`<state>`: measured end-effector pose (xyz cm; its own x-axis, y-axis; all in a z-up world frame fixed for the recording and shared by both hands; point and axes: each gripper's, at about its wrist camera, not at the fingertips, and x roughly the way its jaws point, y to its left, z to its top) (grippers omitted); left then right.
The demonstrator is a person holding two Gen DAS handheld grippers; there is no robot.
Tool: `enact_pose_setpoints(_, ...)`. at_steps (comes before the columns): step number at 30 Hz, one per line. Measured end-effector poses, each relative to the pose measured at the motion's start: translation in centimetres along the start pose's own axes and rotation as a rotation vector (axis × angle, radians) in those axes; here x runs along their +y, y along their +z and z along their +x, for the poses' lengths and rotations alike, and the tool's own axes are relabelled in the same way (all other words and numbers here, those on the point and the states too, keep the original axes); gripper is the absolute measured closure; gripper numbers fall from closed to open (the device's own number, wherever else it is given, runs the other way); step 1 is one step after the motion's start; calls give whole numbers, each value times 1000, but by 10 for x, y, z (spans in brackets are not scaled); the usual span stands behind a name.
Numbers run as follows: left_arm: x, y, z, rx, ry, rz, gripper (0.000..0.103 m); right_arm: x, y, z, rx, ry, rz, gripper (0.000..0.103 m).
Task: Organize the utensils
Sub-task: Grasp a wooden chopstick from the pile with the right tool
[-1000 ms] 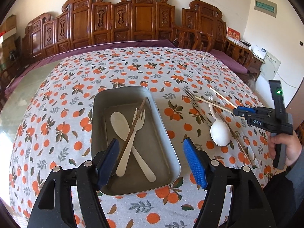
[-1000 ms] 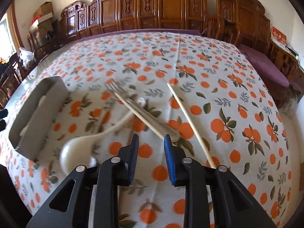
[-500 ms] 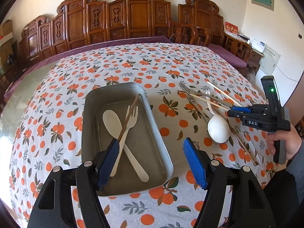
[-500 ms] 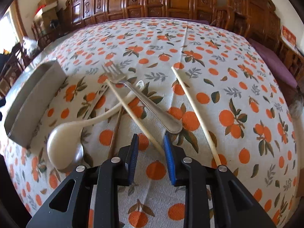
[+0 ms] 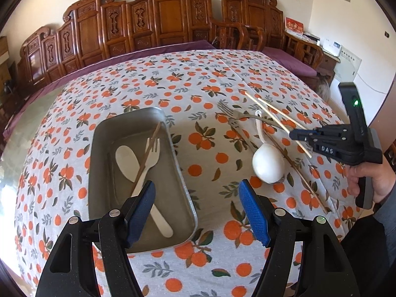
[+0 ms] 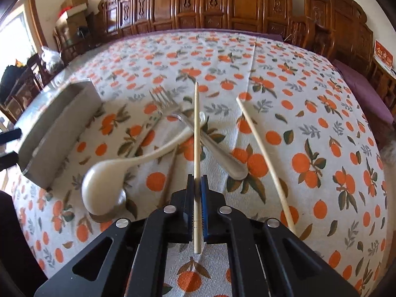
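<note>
The right gripper [image 6: 197,185] has just closed its fingers on a pale chopstick [image 6: 196,128] above the table [image 6: 309,79], likely bound for the metal tray [image 5: 104,148], where the left gripper [image 5: 198,210] hovers, fingers apart.

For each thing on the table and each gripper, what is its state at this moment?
Right gripper: just closed, shut on a light chopstick.
Left gripper: open, empty, above the tray.
Metal tray: holds a wooden spoon, wooden fork, dark chopstick.
Second light chopstick: lying on the cloth.
Metal fork: lying across the white spoon.
</note>
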<state>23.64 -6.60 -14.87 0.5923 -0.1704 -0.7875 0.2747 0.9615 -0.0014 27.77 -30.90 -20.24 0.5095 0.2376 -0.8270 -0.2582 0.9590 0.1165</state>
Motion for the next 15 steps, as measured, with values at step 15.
enact_pose_setpoints(15, -57, 53, 44, 58, -58, 95, 41, -32, -1, -17, -58, 25, 104, 97)
